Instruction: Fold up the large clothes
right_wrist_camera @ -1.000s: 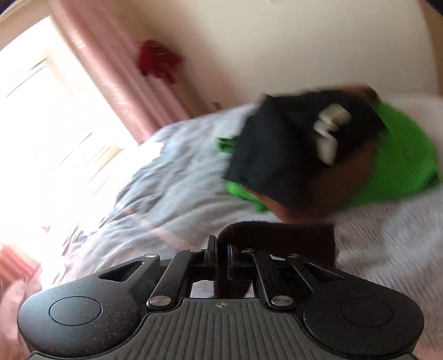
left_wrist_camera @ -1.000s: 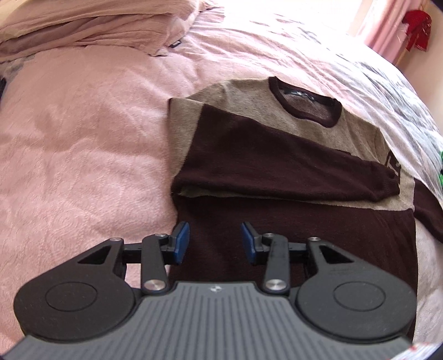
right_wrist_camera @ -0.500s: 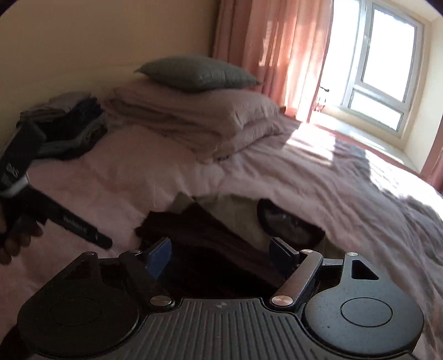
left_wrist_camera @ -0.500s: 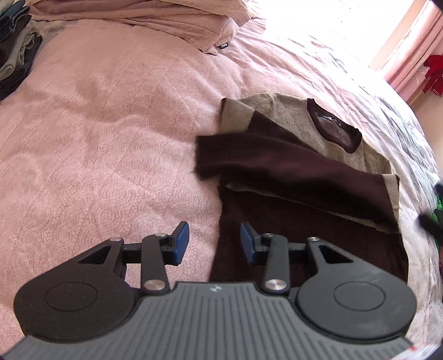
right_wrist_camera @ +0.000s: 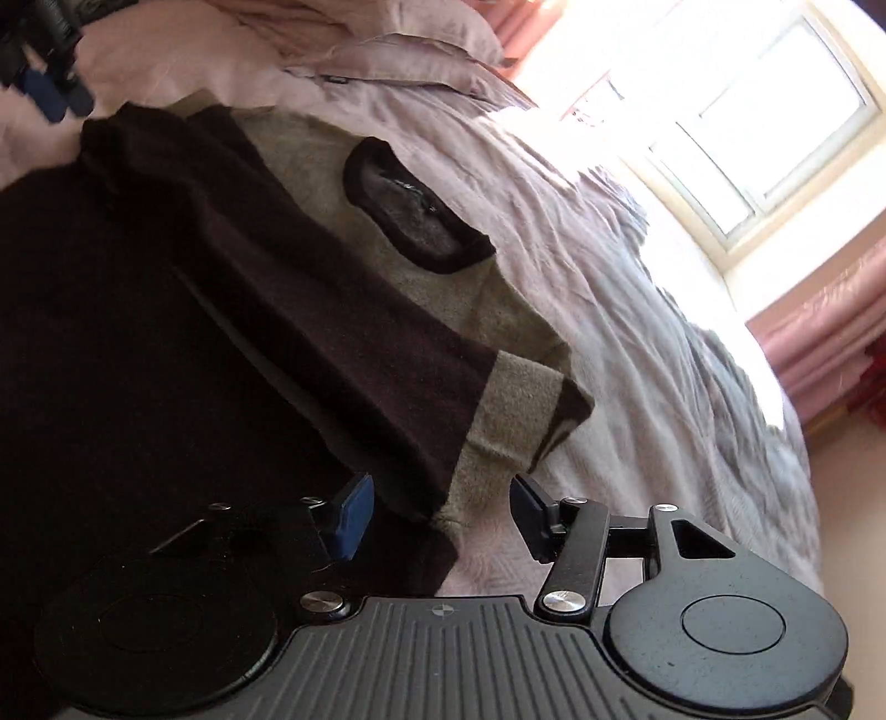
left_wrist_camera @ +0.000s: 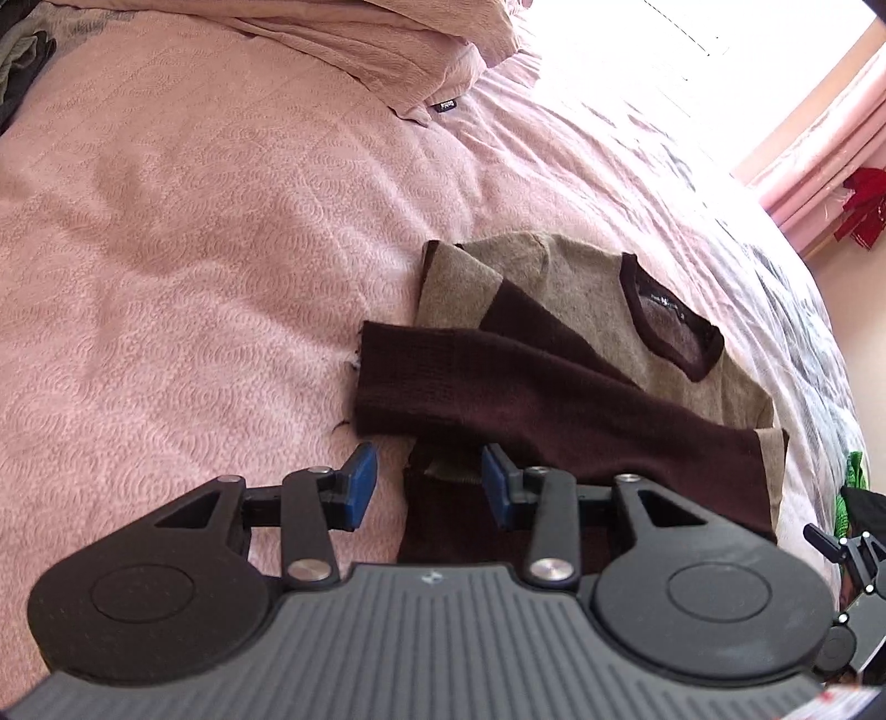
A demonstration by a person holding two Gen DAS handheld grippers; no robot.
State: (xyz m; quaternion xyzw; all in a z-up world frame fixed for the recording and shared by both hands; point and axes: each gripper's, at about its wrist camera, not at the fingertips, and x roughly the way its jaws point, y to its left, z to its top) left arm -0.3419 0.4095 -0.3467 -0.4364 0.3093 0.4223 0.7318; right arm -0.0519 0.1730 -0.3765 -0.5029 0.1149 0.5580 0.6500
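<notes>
We find little to read: a small dark tag (left_wrist_camera: 446, 105) on the folded pink bedding (left_wrist_camera: 398, 50) carries pale letters too small for us to make out, and the neck label inside the sweater's collar (left_wrist_camera: 667, 310) is just as illegible.

The sweater (left_wrist_camera: 554, 387) lies flat on the pink bed (left_wrist_camera: 183, 249), both dark sleeves folded across its tan chest. Our left claw (left_wrist_camera: 429, 487) hovers above the sweater's left edge, jaws parted and holding nothing. Our right claw (right_wrist_camera: 437, 515) stands open over the sweater's right edge, where the tan band (right_wrist_camera: 509, 410) meets the dark sleeve; its jaws have just been closing from full width, with the cloth edge between them but the pads not pressing.

The left view alone shows the wide bare stretch of bed, a red cloth (left_wrist_camera: 861, 205) by the pink curtain (left_wrist_camera: 830, 127), and a sliver of green (left_wrist_camera: 853, 471) at the far right with the right tool's edge. The right view alone shows the window (right_wrist_camera: 764, 122) and the left claw's blue pads at top left.

A second ago the right claw was pinching a dark sleeve cuff near a green pile, and that sleeve hung off to the sweater's right; it now lies across the chest. The left view has shifted toward the sweater's left edge.
</notes>
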